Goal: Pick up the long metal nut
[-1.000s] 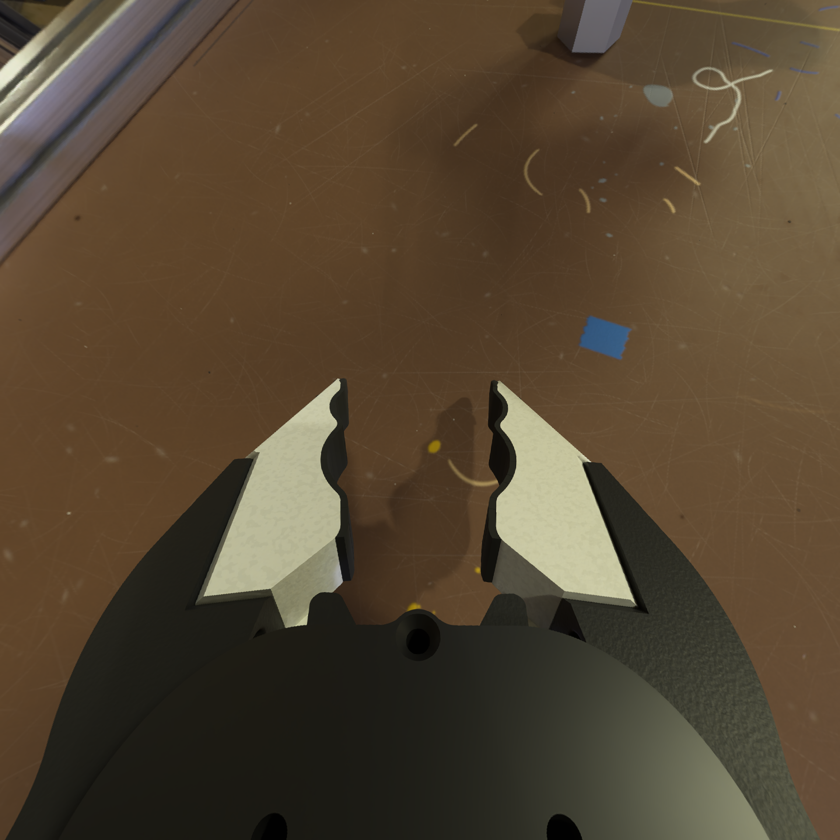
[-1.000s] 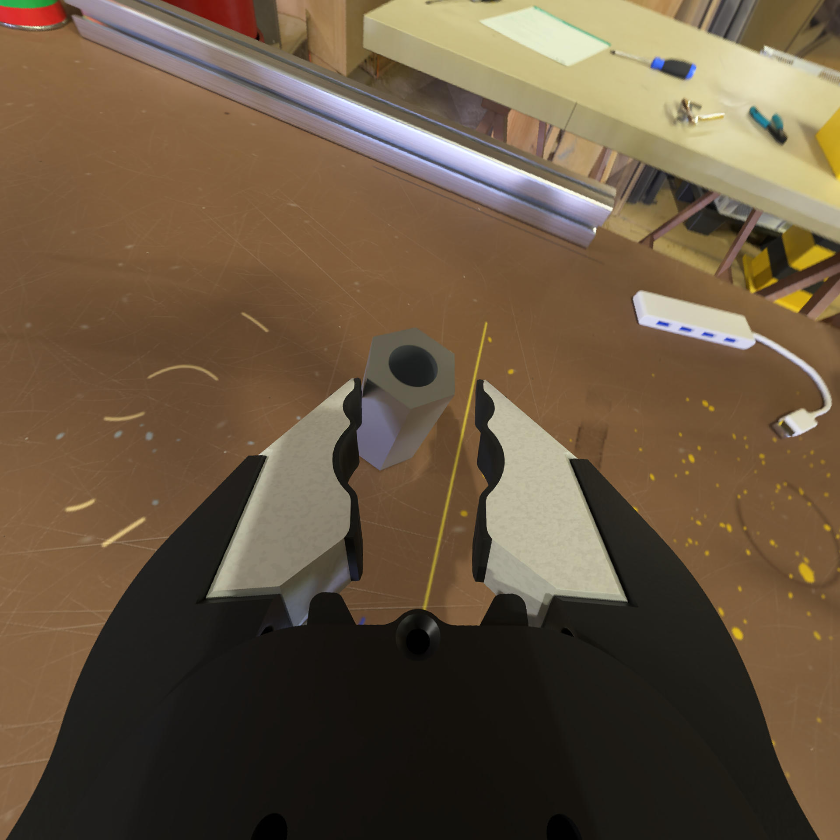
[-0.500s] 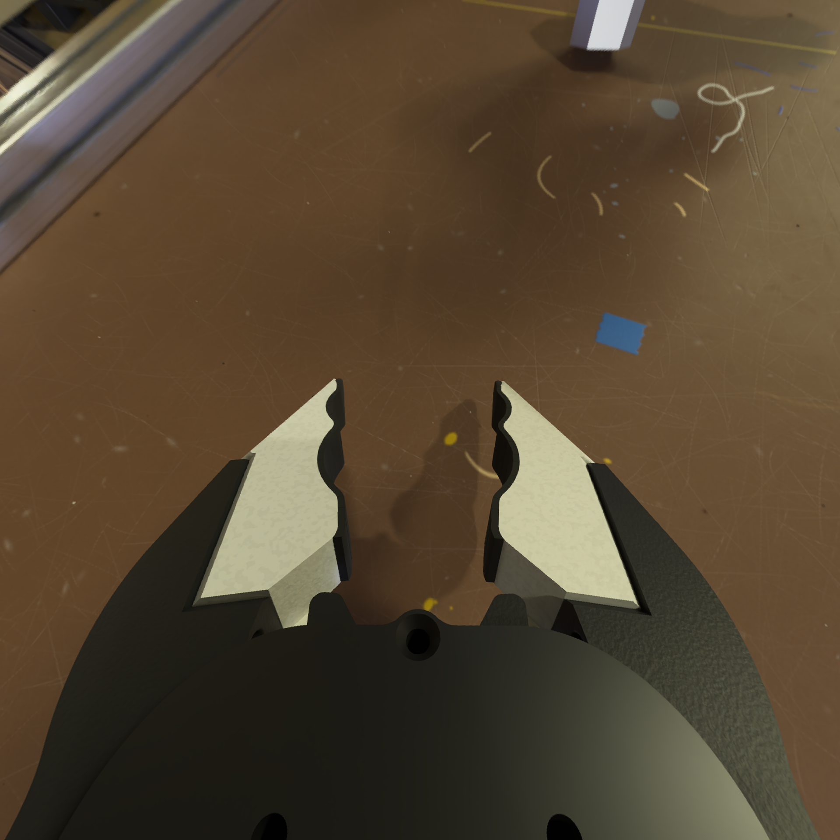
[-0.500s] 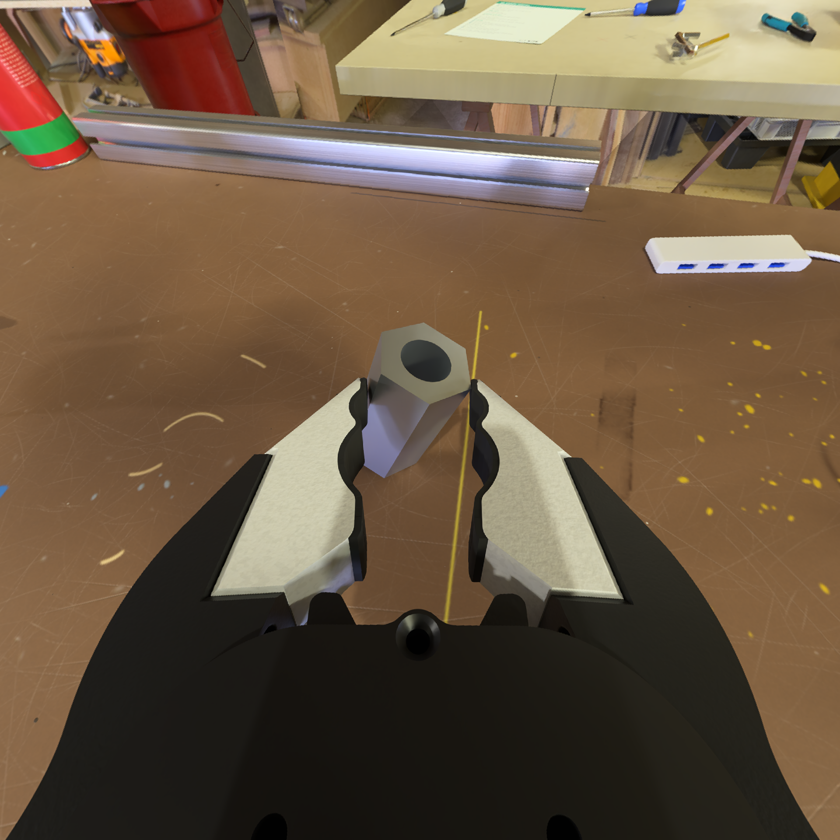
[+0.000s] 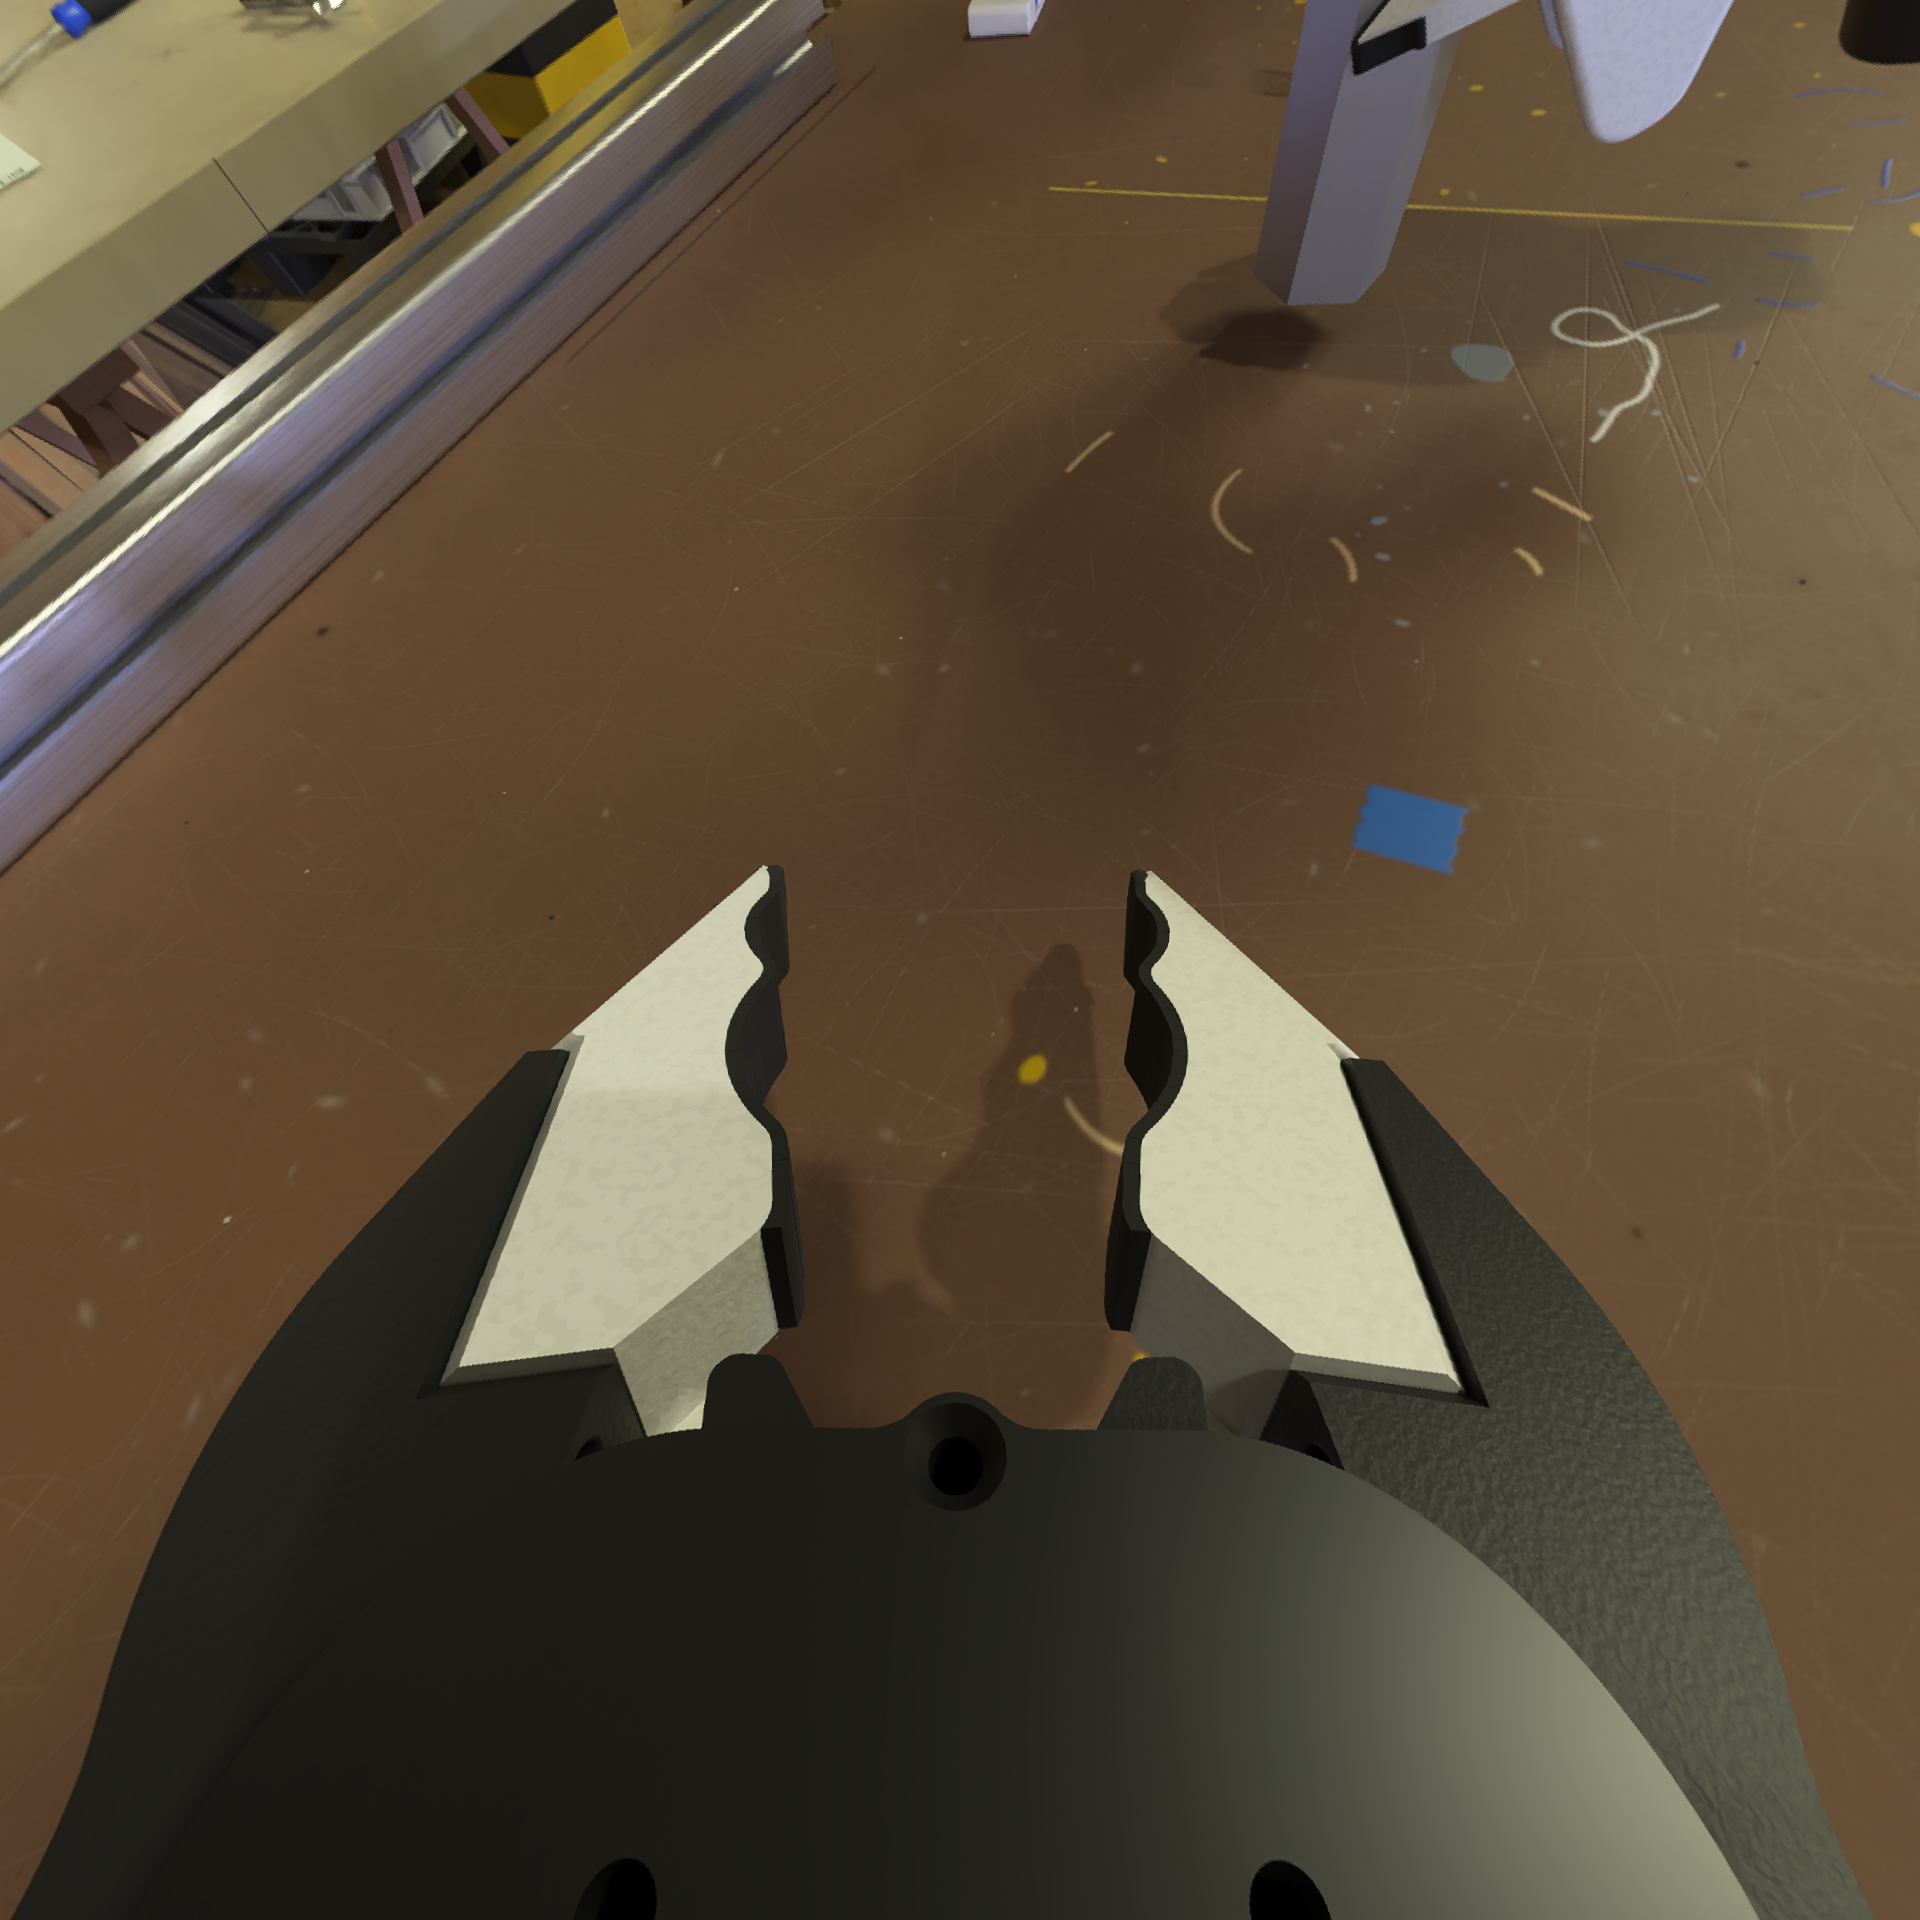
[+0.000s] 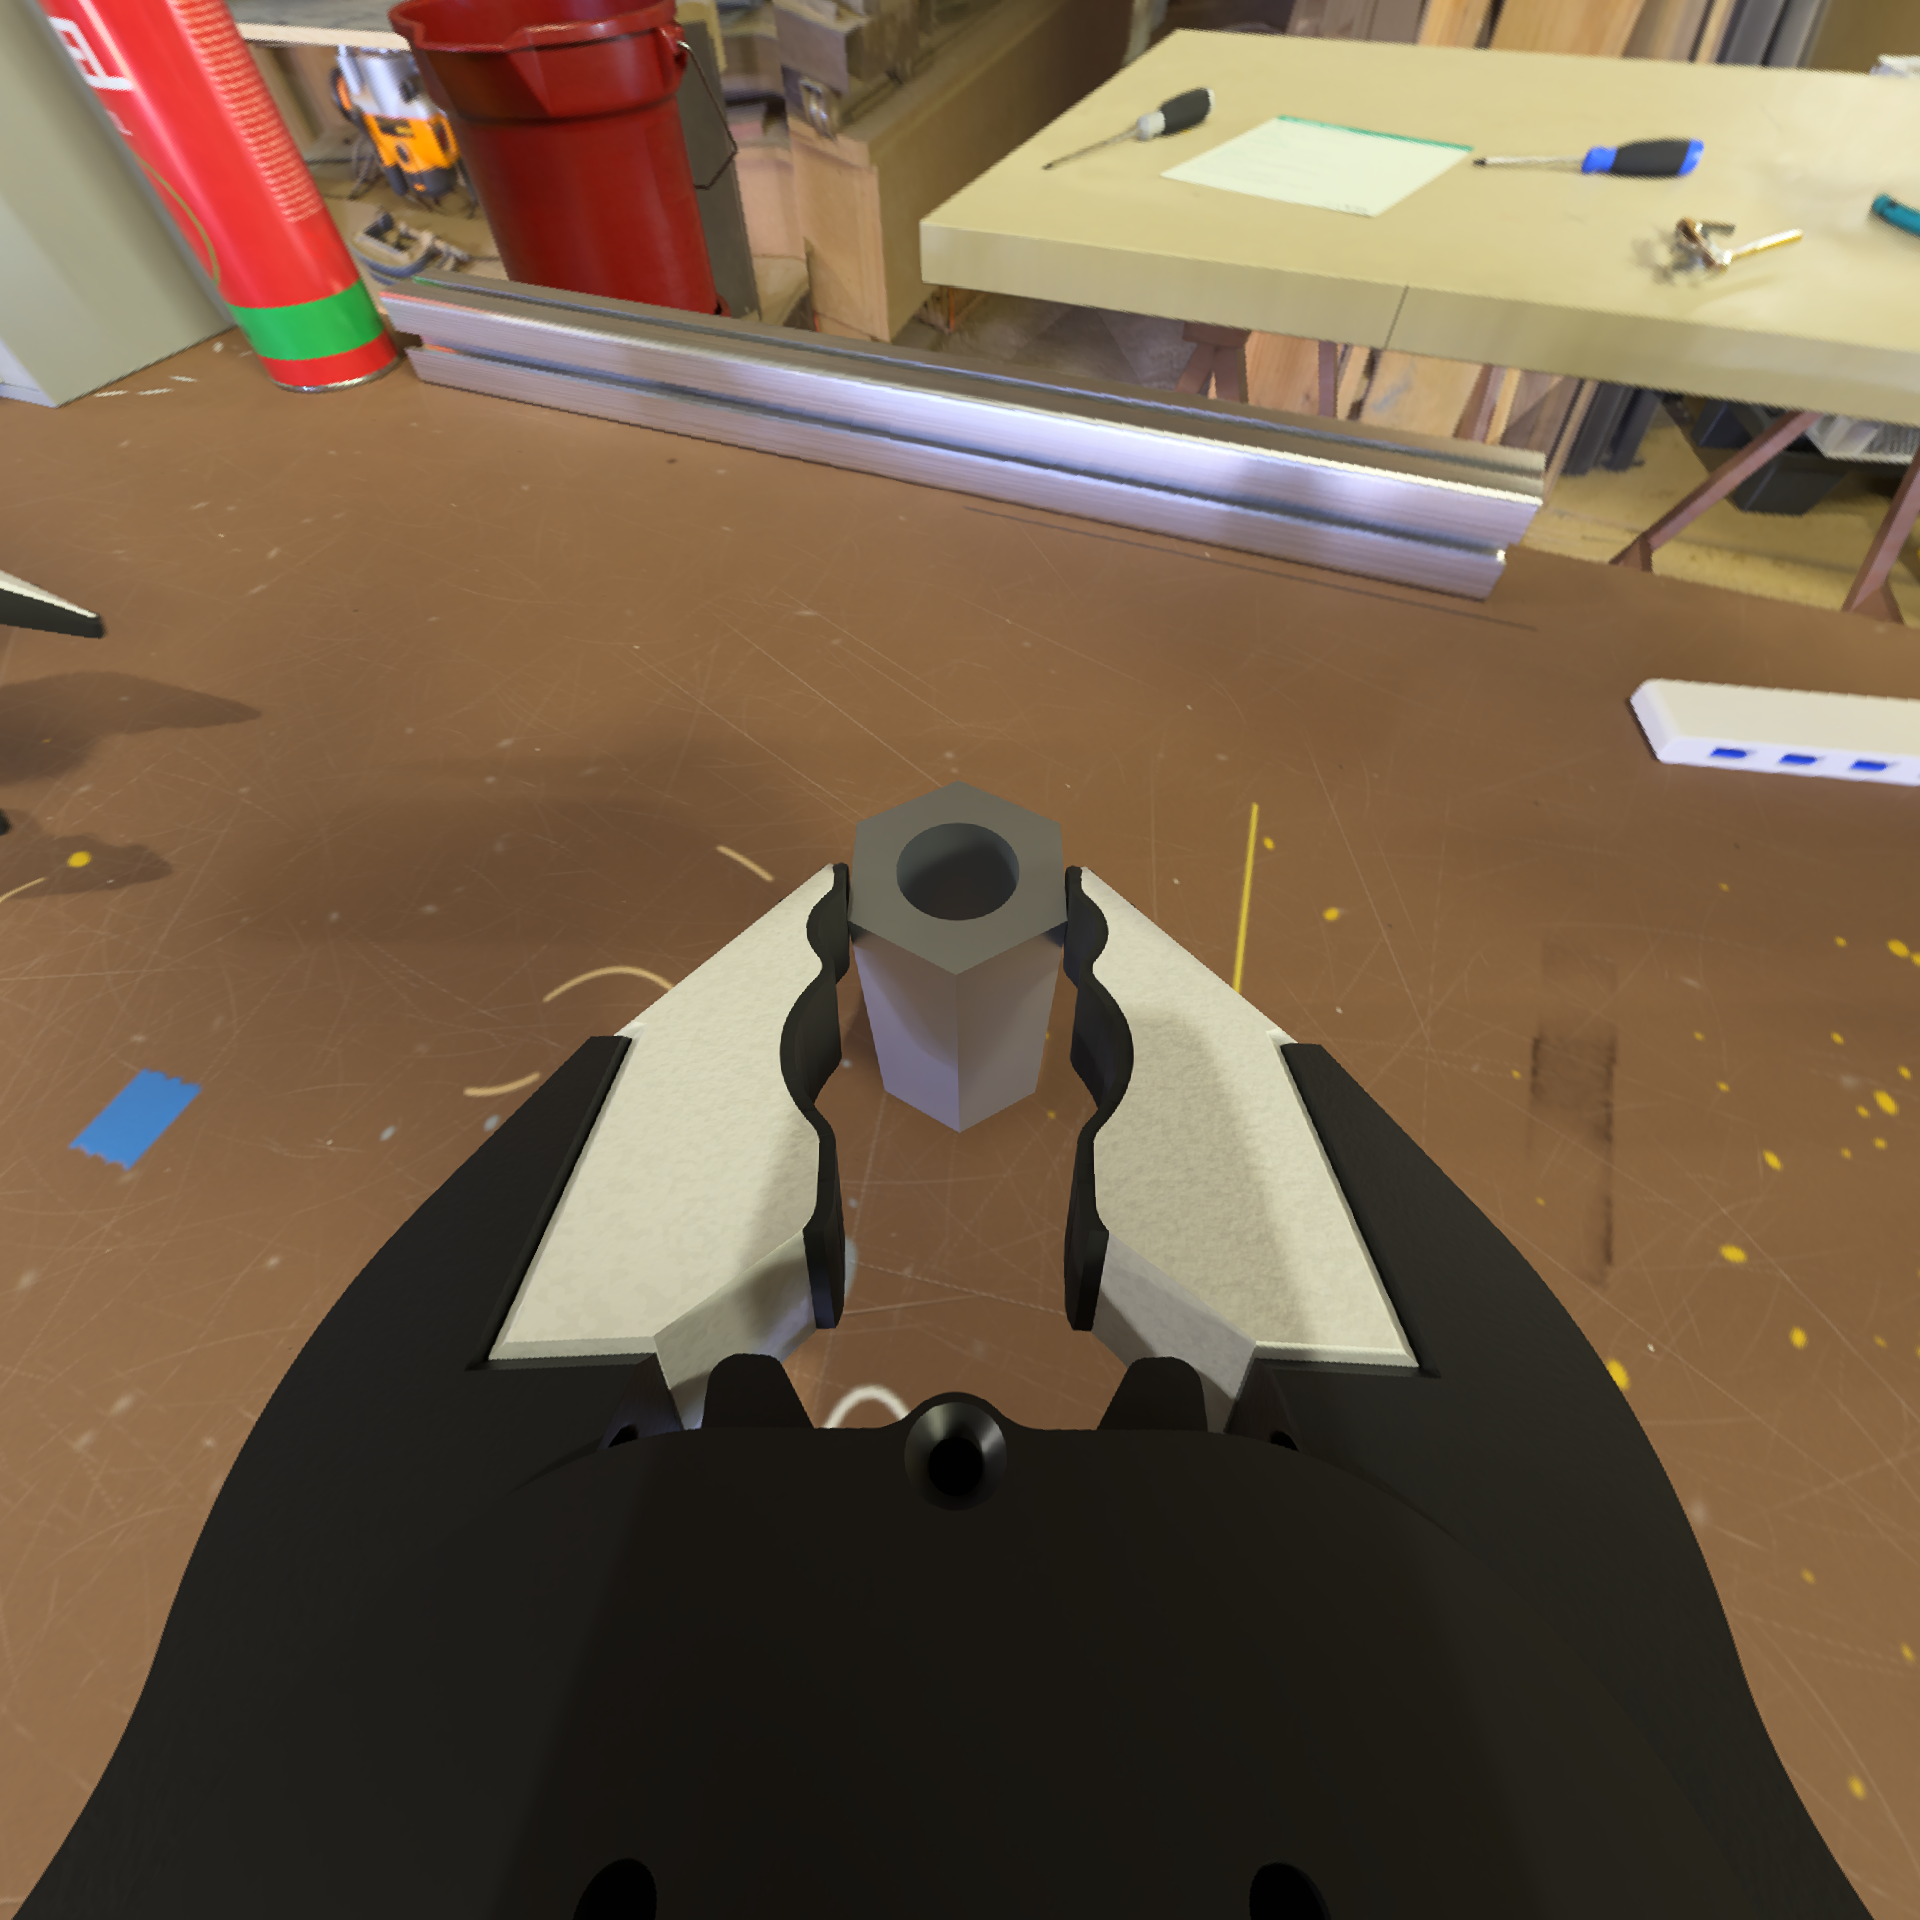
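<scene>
The long metal nut is a grey hexagonal sleeve with a round bore, standing upright. My right gripper is shut on it, with both fingertips pressed on its upper flats. In the left wrist view the nut hangs tilted a little above the brown table, over its own shadow, with a right finger beside it. My left gripper is open and empty, low over the table and well short of the nut. One of its fingertips shows at the left edge of the right wrist view.
A long aluminium rail lies along the table's far edge and also shows in the left wrist view. A white USB hub lies at the right. A red canister stands at the far left. Blue tape is stuck to the table.
My right gripper has closed on the nut, centred it between the fingertips and raised it off the table. The left gripper stays open, and its view now takes in more of the far table.
</scene>
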